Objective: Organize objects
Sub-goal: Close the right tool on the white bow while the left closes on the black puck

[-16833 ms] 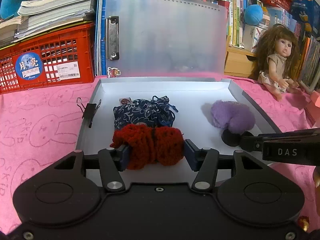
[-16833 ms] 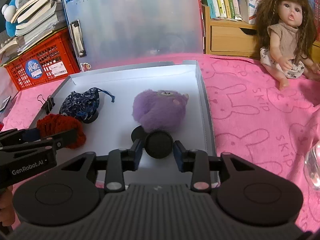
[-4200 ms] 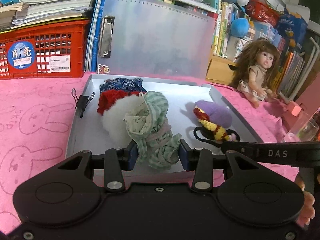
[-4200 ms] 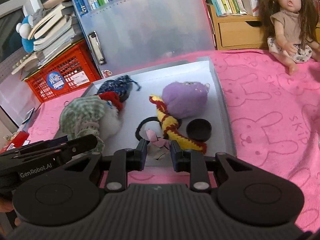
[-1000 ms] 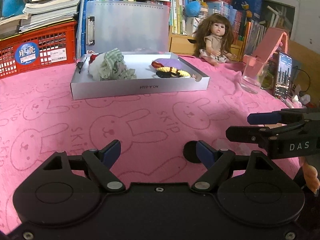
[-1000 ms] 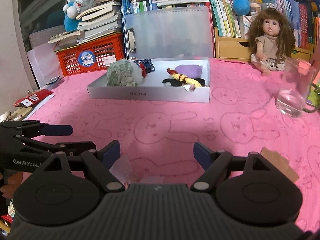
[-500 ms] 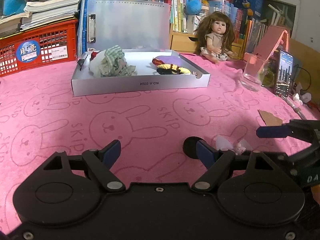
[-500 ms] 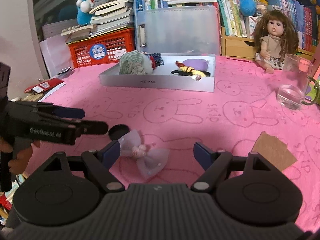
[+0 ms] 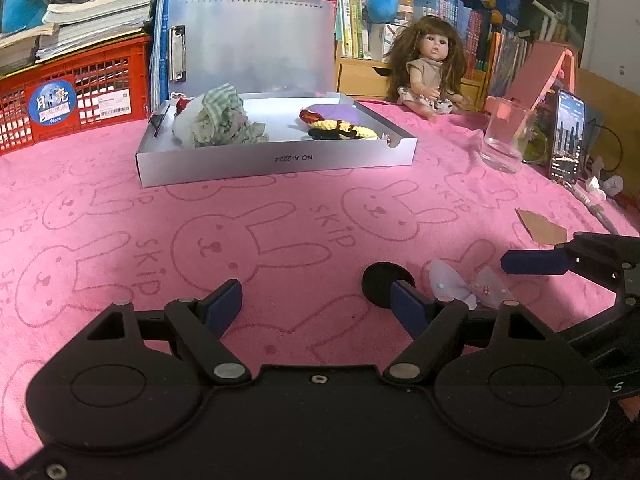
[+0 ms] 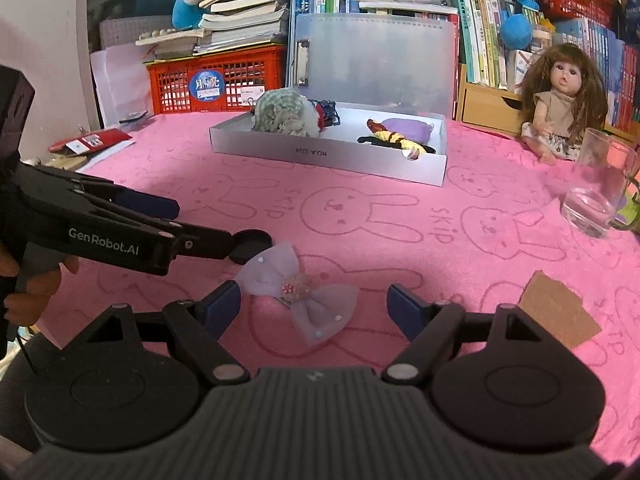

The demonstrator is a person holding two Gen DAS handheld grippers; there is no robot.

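Both pairs of fingers stand apart with nothing clamped. Those of the left gripper (image 9: 316, 304) have just been closing a little, yet only bare pink cloth (image 9: 280, 216) lies between them; its right finger overlaps the near edge of a small black round lid (image 9: 380, 282), and whether it touches the lid I cannot tell. The right gripper (image 10: 314, 304) hangs low over the cloth with its jaws wide, and a pale lilac bow hair clip (image 10: 298, 290) lies flat on the cloth in the gap between them, touched by neither pad. In the right wrist view the left gripper reaches in from the left edge, a hand (image 10: 28, 284) behind it, its tip at the black lid, which sits just beyond the bow.

To the right of the bow, a torn piece of brown cardboard (image 10: 556, 308) lies on the cloth. Farther off on the right stands a clear glass mug (image 10: 596, 188), with a phone (image 9: 566, 136) propped upright beside it.

Well beyond the grippers, in the middle of the table, sits the open grey box (image 9: 280, 158), its translucent lid raised behind it. On its left side is a heap of green checked cloth (image 9: 218, 122) with white and red showing behind it; on its right a yellow and red knitted piece (image 9: 340, 126) lies over a black band, with a purple plush (image 10: 406, 128) behind.

Behind the box are a red crate (image 9: 72, 84) under stacked books, a doll (image 9: 430, 66) seated on the cloth, and shelves of books and soft toys.
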